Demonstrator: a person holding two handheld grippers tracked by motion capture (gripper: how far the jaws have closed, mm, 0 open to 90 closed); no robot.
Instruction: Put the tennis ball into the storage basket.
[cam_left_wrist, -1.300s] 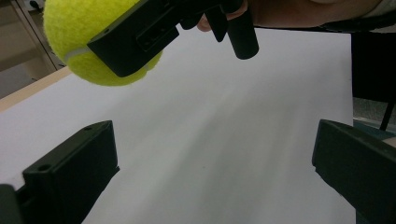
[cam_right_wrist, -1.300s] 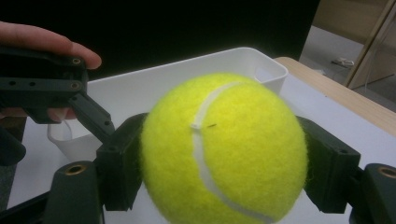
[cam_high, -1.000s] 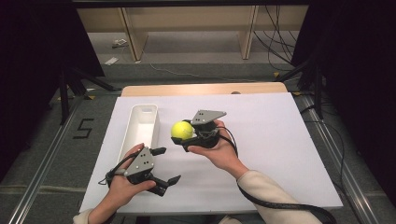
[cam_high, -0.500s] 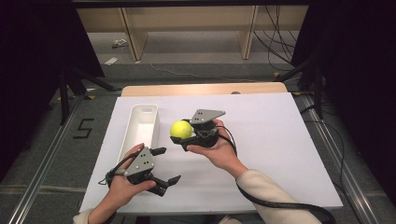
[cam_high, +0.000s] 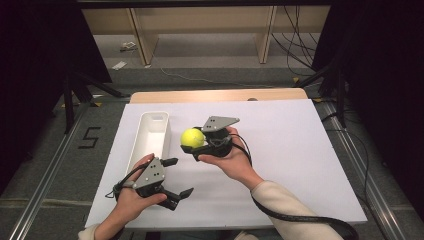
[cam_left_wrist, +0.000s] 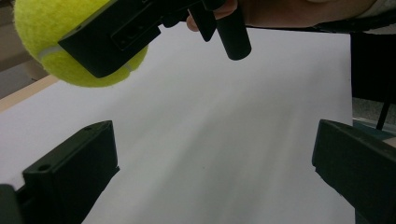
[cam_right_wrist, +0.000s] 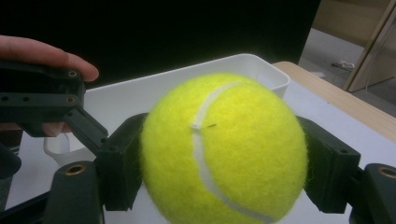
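Right gripper (cam_high: 194, 148) pinching fuzzy yellow-green tennis ball (cam_high: 192, 138) between both black jaws, holding it off flat white board (cam_high: 285, 150), just beside long white plastic bin (cam_high: 151, 132). In right gripper view, ball (cam_right_wrist: 223, 149) sitting squarely between jaw pads, bin (cam_right_wrist: 261, 74) behind. Left gripper (cam_high: 176, 176) spread wide, gripping nothing, hovering low near board's front edge, jaws pointing toward right gripper.

A white tray (cam_high: 150, 131) lies on the white table (cam_high: 300, 150)
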